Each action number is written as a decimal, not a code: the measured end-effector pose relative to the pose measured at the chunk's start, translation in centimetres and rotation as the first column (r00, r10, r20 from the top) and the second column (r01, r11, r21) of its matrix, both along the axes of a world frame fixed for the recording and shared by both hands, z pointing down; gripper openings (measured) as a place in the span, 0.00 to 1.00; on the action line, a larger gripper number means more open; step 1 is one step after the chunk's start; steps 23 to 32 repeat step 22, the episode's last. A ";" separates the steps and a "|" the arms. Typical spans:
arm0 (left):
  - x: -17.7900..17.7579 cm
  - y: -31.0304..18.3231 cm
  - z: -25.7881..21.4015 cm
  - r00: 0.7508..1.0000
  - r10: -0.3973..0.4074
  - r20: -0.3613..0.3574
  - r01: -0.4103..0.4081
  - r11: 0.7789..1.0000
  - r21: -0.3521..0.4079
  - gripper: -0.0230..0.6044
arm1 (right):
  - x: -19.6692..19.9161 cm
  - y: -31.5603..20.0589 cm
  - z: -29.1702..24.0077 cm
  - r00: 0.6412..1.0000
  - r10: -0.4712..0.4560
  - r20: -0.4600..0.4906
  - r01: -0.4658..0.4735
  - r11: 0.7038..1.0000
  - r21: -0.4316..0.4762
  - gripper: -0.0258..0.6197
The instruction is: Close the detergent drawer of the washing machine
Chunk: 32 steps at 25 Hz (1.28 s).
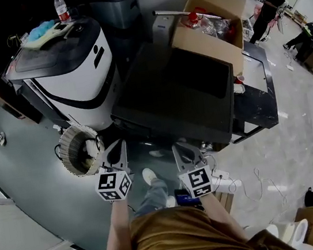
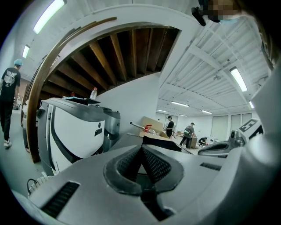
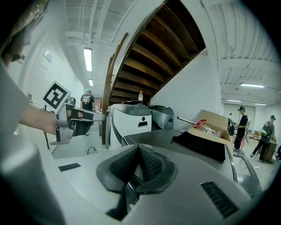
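The washing machine (image 1: 159, 101) is the dark grey box in front of me; I see its flat top, and its front with the detergent drawer is hidden from every view. My left gripper (image 1: 117, 150) hovers just short of its near left corner, and its ribbed pads (image 2: 153, 163) meet with nothing between them. My right gripper (image 1: 182, 149) is held beside it at the near edge, also shut and empty, pads (image 3: 151, 163) touching. Each gripper shows in the other's view: the right gripper (image 2: 219, 147) and the left gripper (image 3: 90, 115).
A white and black machine (image 1: 71, 64) with a bottle (image 1: 61, 6) on top stands to the left. A round basket (image 1: 79, 150) sits on the floor by it. An open cardboard box (image 1: 211, 23) rests at the far right; people (image 1: 267, 6) stand beyond. Cables (image 1: 241, 187) lie at the right.
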<state>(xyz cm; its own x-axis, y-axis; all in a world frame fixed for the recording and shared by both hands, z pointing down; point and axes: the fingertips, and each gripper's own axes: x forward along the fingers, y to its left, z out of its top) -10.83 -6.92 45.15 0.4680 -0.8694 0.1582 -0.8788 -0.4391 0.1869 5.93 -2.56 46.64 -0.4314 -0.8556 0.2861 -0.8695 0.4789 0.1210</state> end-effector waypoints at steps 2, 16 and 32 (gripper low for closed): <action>-0.1 -0.1 0.1 1.000 -0.001 0.000 0.001 1.000 0.000 0.08 | 0.0 -0.1 0.1 1.000 0.003 0.002 -0.003 1.000 -0.001 0.06; -0.9 -0.5 0.7 1.000 -0.005 -0.012 0.005 1.000 -0.019 0.08 | -0.6 -0.5 0.4 0.999 0.002 0.033 -0.001 1.000 -0.016 0.06; -0.9 -0.6 1.1 1.000 -0.004 -0.010 0.003 1.000 -0.029 0.08 | -0.6 -0.6 0.4 1.000 0.005 0.030 -0.004 1.000 -0.019 0.06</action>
